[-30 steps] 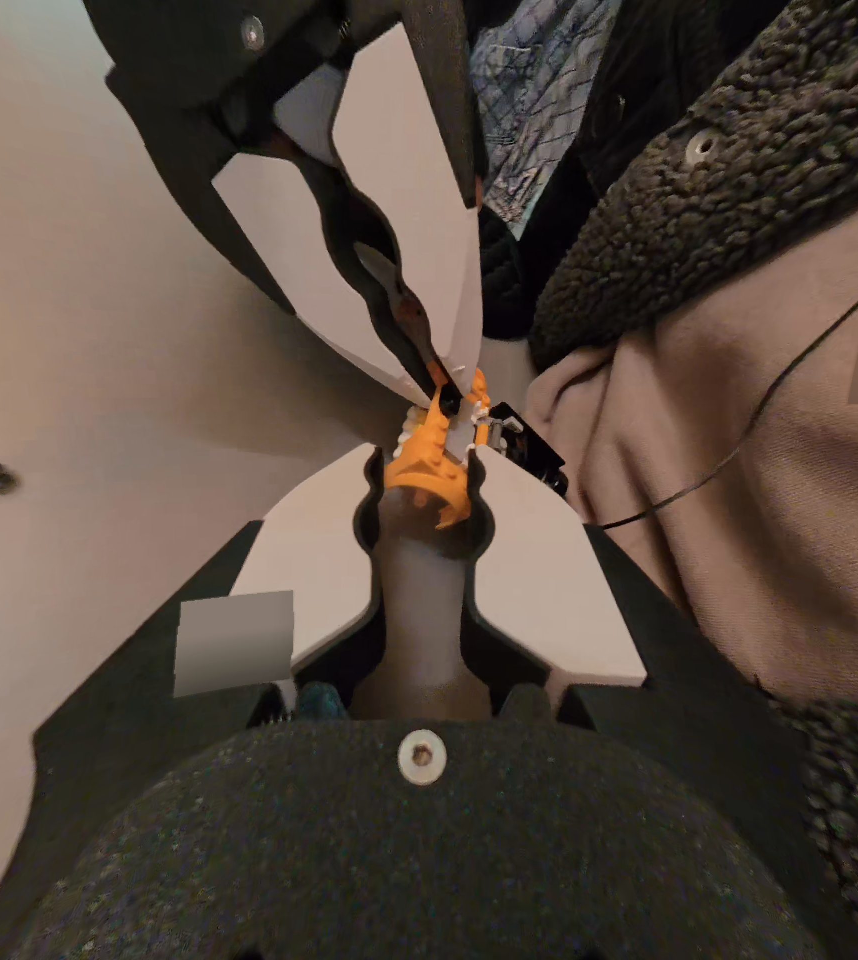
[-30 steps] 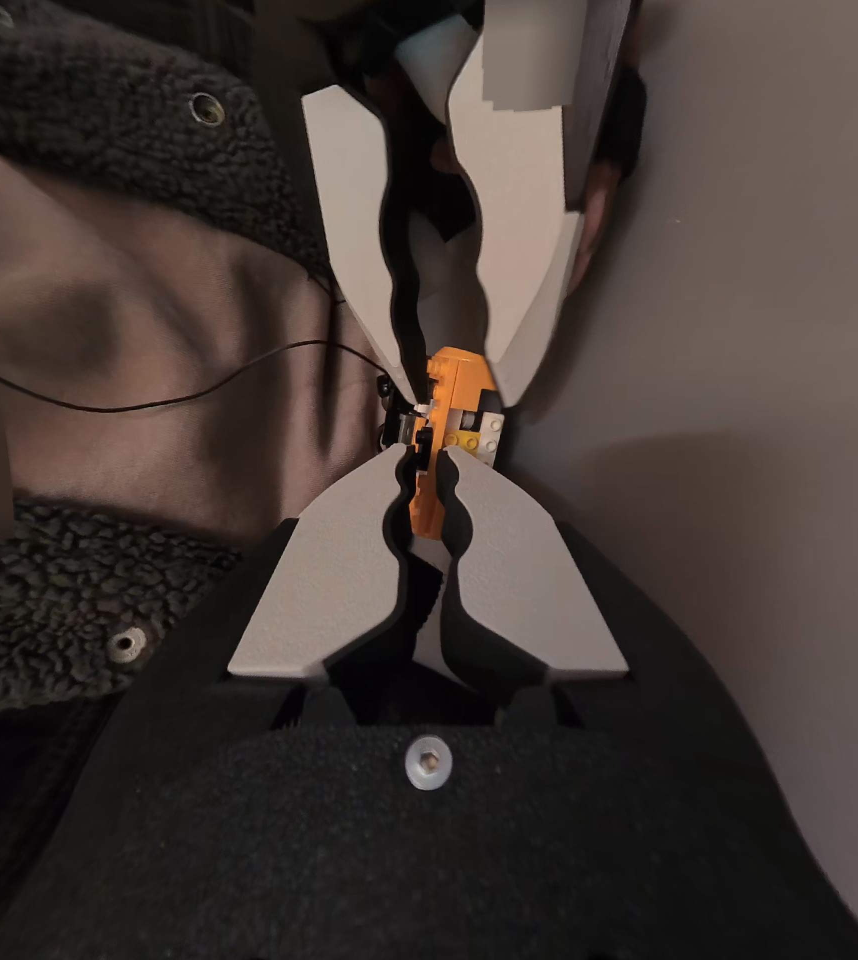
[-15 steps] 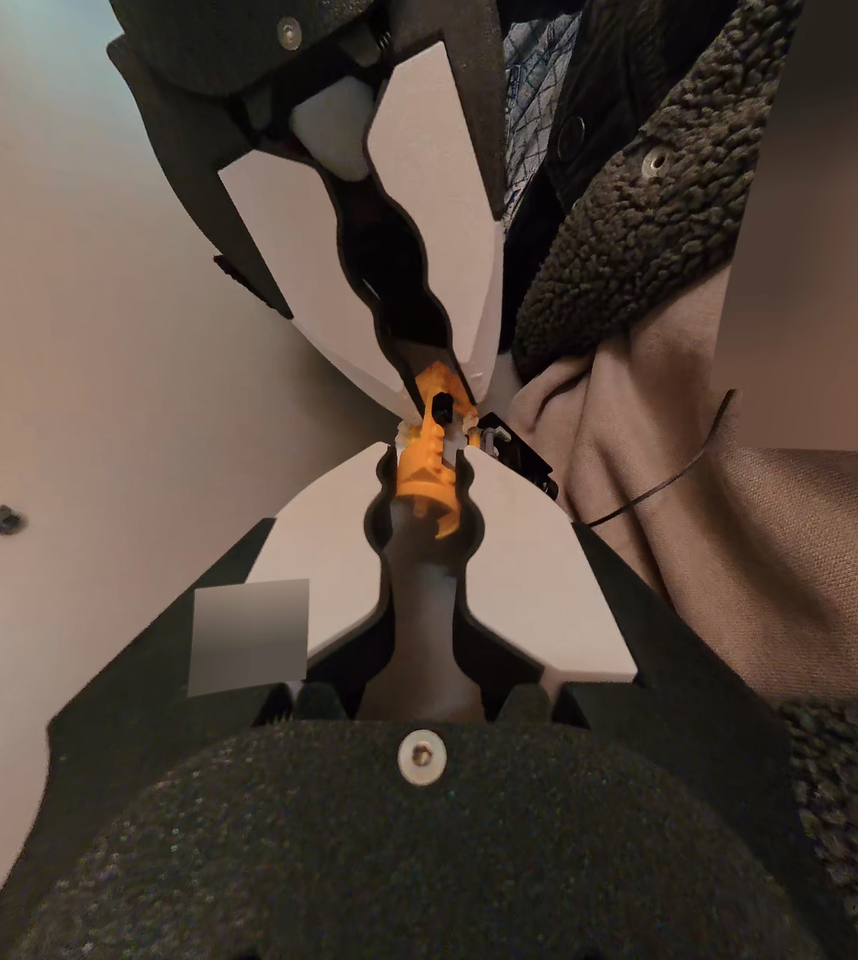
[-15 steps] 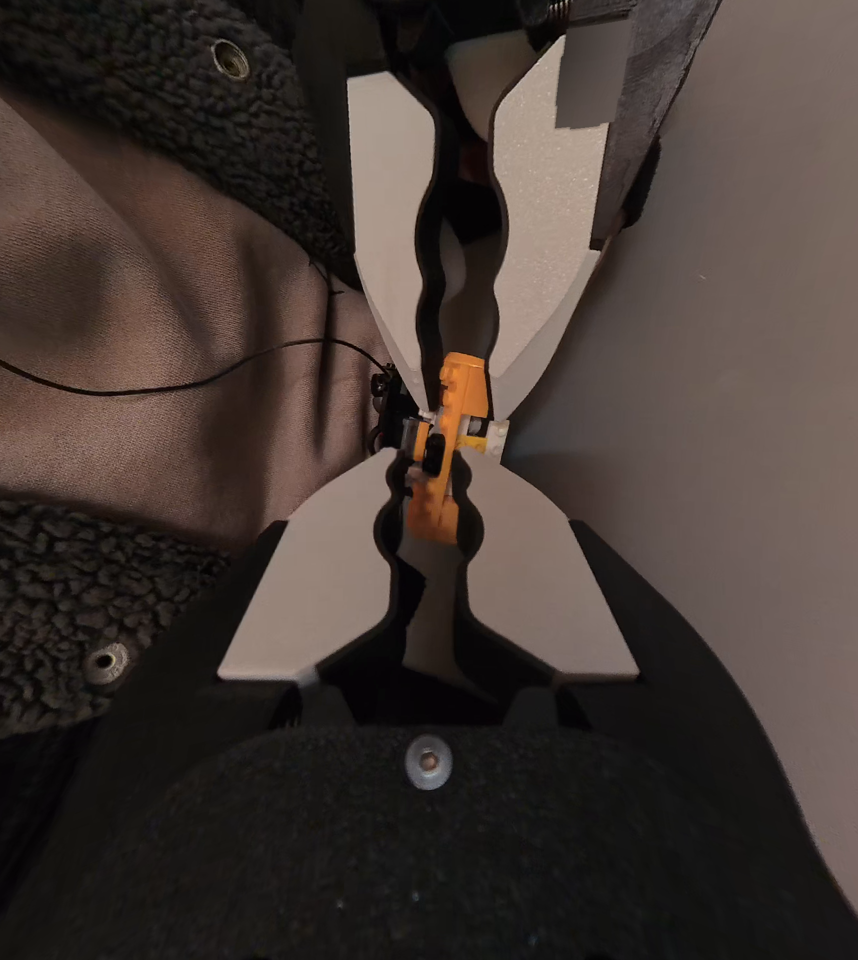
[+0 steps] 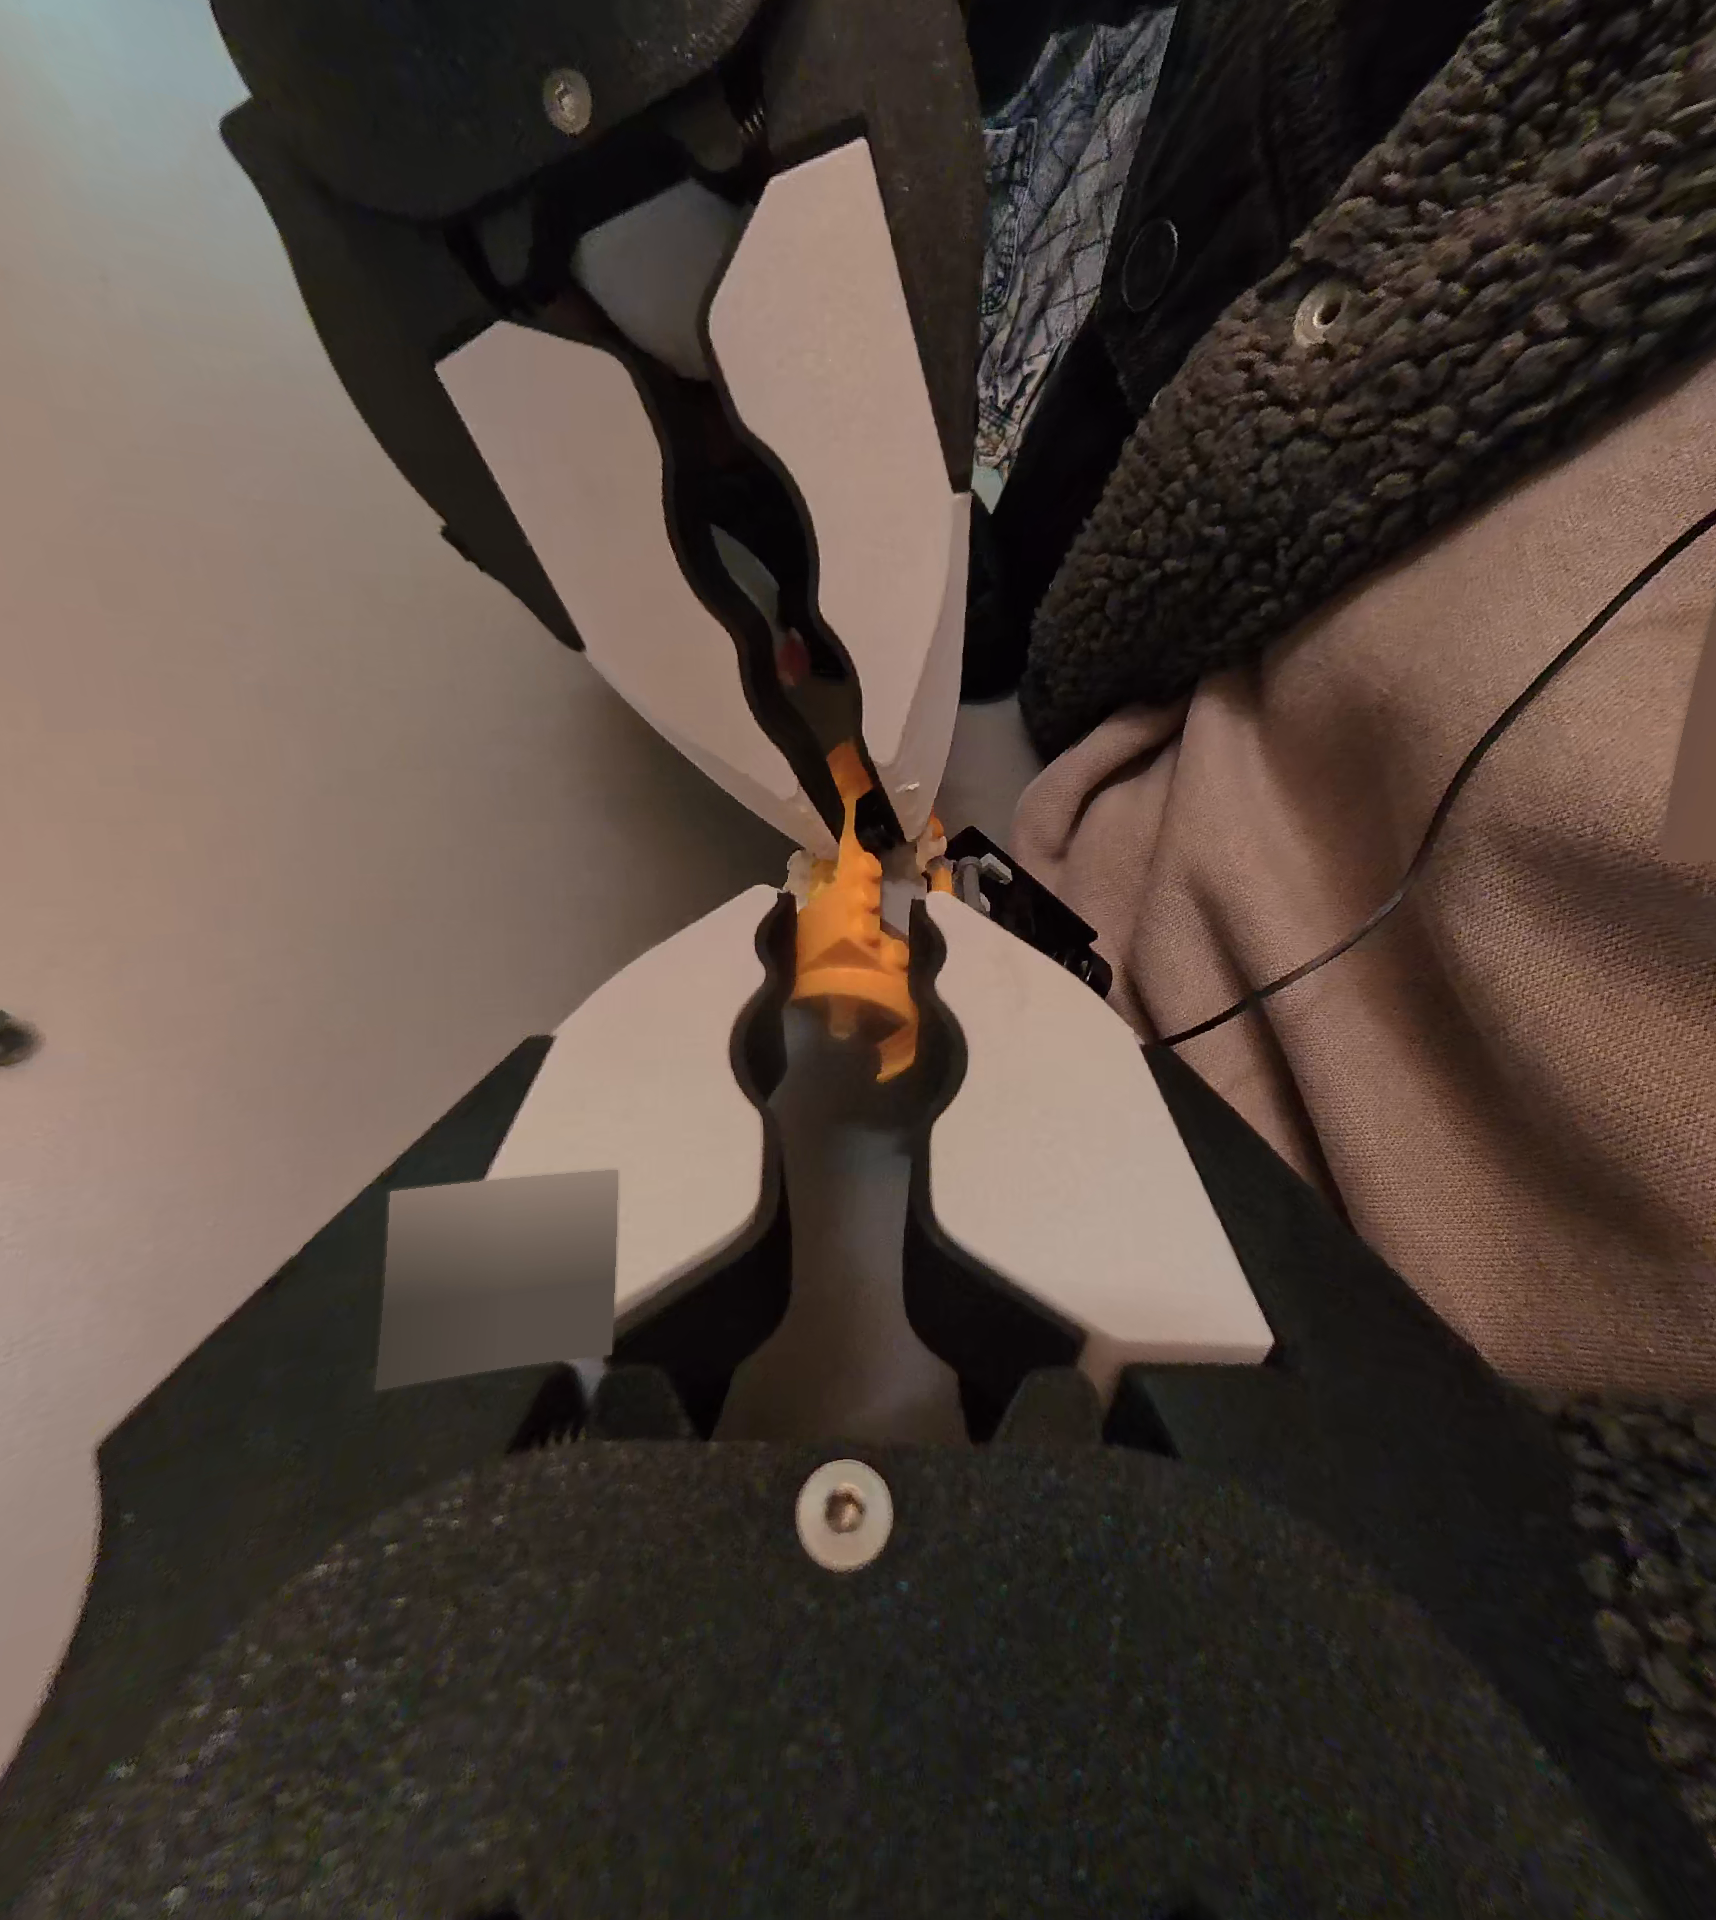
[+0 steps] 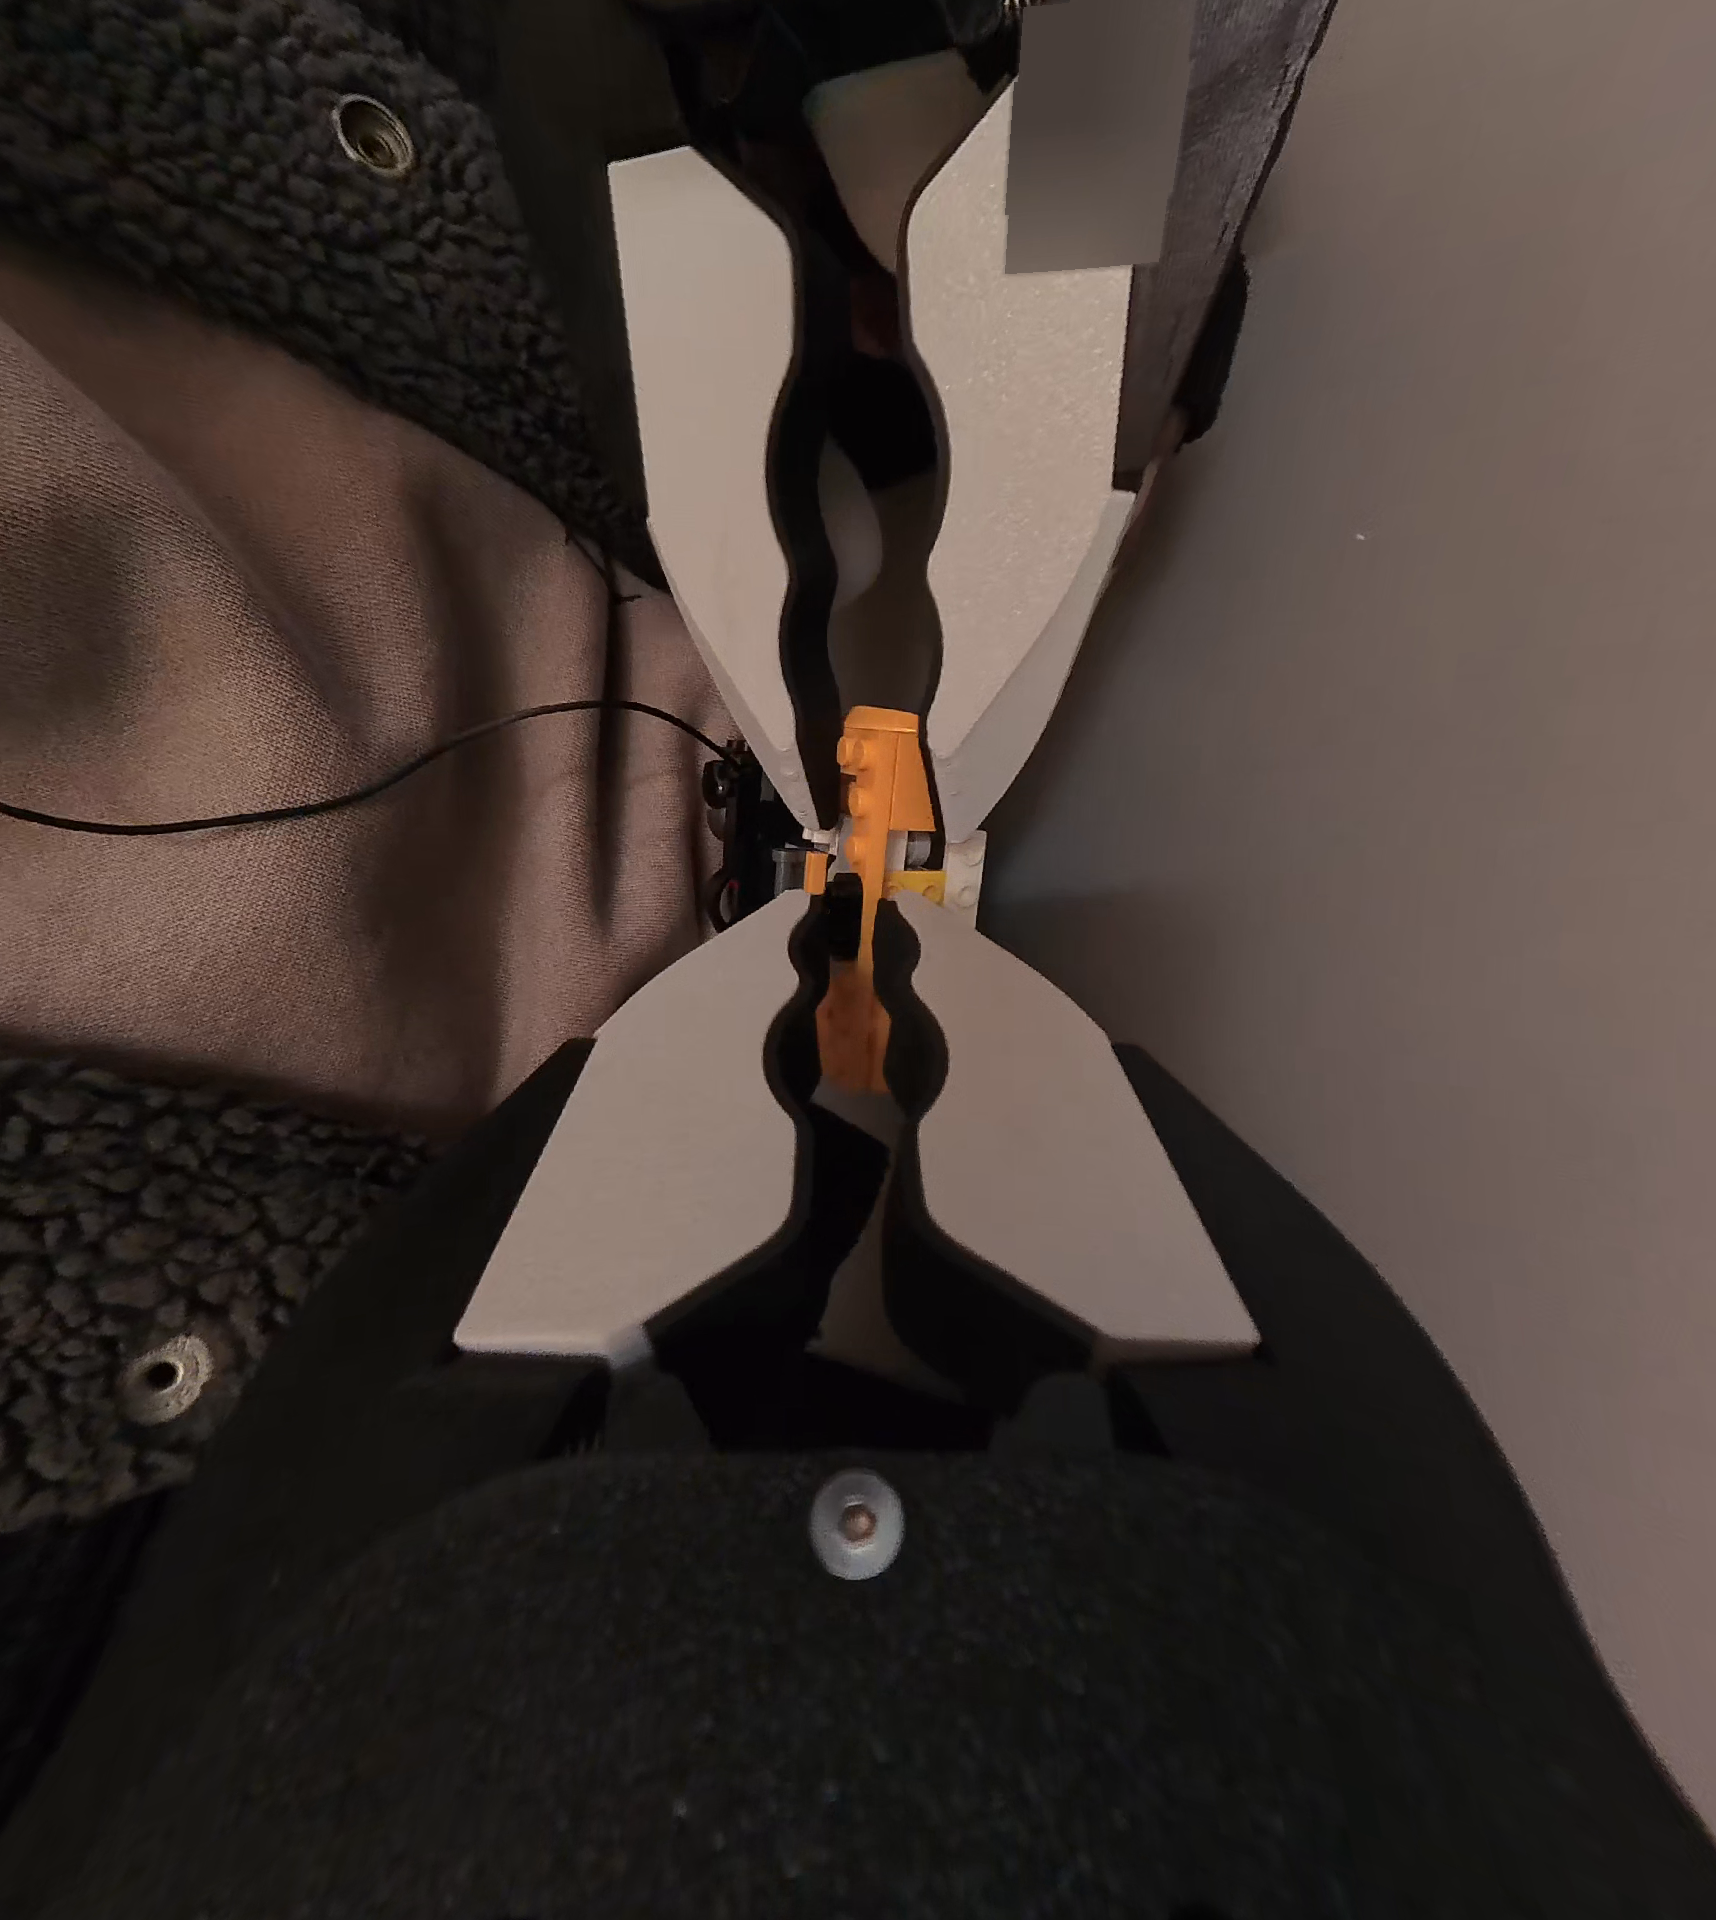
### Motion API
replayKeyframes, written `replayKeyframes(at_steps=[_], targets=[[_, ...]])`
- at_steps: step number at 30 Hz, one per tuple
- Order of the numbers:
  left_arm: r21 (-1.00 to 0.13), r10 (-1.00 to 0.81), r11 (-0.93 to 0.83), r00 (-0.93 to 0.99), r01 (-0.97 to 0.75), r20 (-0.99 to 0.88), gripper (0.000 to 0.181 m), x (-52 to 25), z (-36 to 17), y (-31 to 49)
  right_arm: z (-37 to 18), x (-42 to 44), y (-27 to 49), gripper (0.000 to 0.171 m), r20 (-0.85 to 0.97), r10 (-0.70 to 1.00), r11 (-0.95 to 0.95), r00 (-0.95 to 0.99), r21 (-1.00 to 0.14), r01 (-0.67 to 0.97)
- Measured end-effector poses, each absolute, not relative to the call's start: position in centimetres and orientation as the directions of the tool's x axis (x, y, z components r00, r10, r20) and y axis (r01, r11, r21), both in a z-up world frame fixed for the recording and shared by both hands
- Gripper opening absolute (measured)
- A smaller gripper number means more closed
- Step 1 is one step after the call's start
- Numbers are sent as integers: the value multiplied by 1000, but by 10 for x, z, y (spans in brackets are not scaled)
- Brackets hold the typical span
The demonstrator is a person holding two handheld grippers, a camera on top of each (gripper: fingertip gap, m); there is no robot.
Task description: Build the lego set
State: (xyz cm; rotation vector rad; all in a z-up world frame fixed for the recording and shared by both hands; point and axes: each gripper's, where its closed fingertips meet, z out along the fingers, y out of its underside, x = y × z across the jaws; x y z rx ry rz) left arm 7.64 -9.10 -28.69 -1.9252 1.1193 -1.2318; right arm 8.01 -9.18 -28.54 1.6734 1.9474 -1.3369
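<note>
- The small orange lego assembly with white, grey and black pieces [image 5: 849, 935] [image 6: 859, 894] hangs in mid-air between the two claws, studs showing along its orange edge.
- The left gripper [image 5: 852, 914] is clamped on its ribbed orange end; the right gripper [image 6: 854, 914] pinches the opposite, flatter orange end, tips nearly meeting.
- White wavy-edged finger plates sit on matte black bodies; a dark fleece jacket [image 5: 1405, 343] over tan cloth lies alongside.
- Since half a second ago, the opposing gripper has tilted slightly; both grips are unchanged.
</note>
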Motion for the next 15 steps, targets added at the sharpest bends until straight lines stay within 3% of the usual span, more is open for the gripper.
replayKeyframes(at_steps=[5,9,15], targets=[[-836,-868,-493,200,-239,455,21,75,-268,-89,-277,80,-91,8,-662,680,-94,-315,-504,858],[-825,-833,-544,216,-151,510,51,71,-257,-78,-265,77,-85,8,-526,764,-28,-374,-606,795],[-857,-867,-476,270,-198,419,36,76,-256,-82,-244,72,-76,8,-185,882,169,-434,-735,656]])
